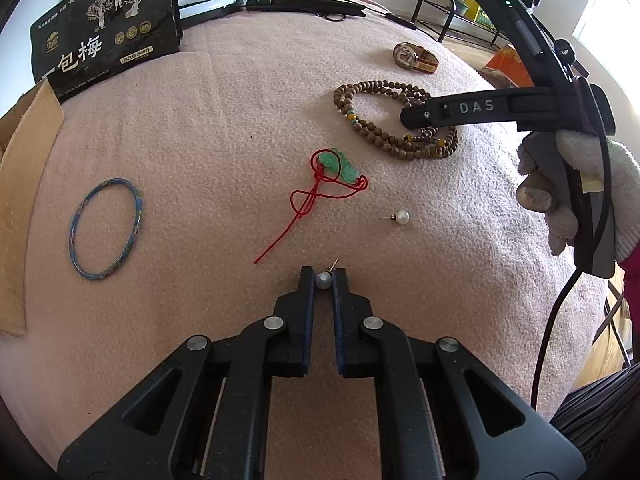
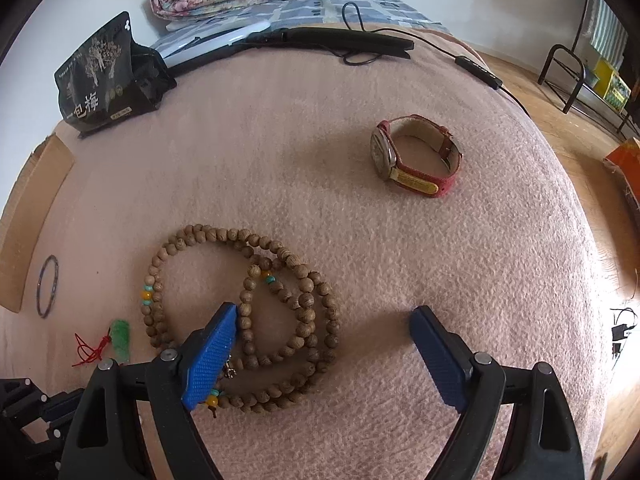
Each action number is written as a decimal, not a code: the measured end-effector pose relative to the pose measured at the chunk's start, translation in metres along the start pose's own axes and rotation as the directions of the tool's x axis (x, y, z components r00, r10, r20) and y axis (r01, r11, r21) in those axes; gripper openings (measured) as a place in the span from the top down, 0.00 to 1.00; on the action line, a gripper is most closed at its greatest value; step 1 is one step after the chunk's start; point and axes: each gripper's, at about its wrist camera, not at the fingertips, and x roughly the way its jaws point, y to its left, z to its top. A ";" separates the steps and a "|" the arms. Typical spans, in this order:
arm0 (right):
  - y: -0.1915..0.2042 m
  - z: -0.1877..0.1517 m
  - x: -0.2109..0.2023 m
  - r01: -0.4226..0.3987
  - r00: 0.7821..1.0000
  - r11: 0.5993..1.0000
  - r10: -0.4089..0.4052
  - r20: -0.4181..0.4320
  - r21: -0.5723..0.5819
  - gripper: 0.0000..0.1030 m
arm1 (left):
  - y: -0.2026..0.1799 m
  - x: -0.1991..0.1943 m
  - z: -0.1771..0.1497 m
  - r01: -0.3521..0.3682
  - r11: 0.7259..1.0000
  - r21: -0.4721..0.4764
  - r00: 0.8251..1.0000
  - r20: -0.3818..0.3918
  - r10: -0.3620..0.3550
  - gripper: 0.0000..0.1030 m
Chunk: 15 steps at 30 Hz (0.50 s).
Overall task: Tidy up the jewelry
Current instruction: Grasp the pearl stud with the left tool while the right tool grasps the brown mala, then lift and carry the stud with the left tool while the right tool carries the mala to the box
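A: From the left wrist, my left tool [image 1: 323, 276] is pinching a small grey pearl stud earring [image 1: 323, 280] just above the pink blanket [image 1: 224, 128]. I count one more, a white pearl stud earring [image 1: 401, 216], lying nearby on its own.

B: Containers?

A: Only a tan cardboard box [image 1: 24, 184] at the left edge; I can't see inside. One blue thin bangle [image 1: 106, 229] lies near it, with bare blanket between.

B: Right wrist?

A: My right tool [image 2: 320, 354] is spread wide over one brown wooden bead necklace [image 2: 280, 280], its left pad overlapping the beads. One red-strapped wristwatch [image 2: 416, 156] sits well apart; one green jade pendant on red cord [image 2: 120, 338] lies left.
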 end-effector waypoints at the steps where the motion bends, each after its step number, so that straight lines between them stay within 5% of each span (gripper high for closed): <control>1: 0.002 0.000 0.000 0.011 1.000 1.000 -0.011 0.002 -0.009 0.20 | 0.000 0.000 0.000 0.000 1.000 0.001 1.000 0.001 0.000 0.94; 3: 0.004 -0.001 -0.002 0.020 1.000 0.999 -0.020 0.010 -0.027 0.30 | 0.000 -0.001 0.000 0.003 1.000 0.002 1.000 0.003 -0.003 0.94; 8: 0.008 -0.002 -0.007 -0.007 1.000 0.999 0.009 0.029 -0.052 0.82 | -0.003 -0.005 -0.001 0.003 1.000 0.009 1.000 0.011 -0.003 0.94; 15: 0.010 -0.002 -0.017 -0.056 0.997 0.998 0.058 0.044 -0.039 0.90 | -0.006 -0.016 0.000 0.011 1.000 0.011 0.999 0.039 -0.012 0.94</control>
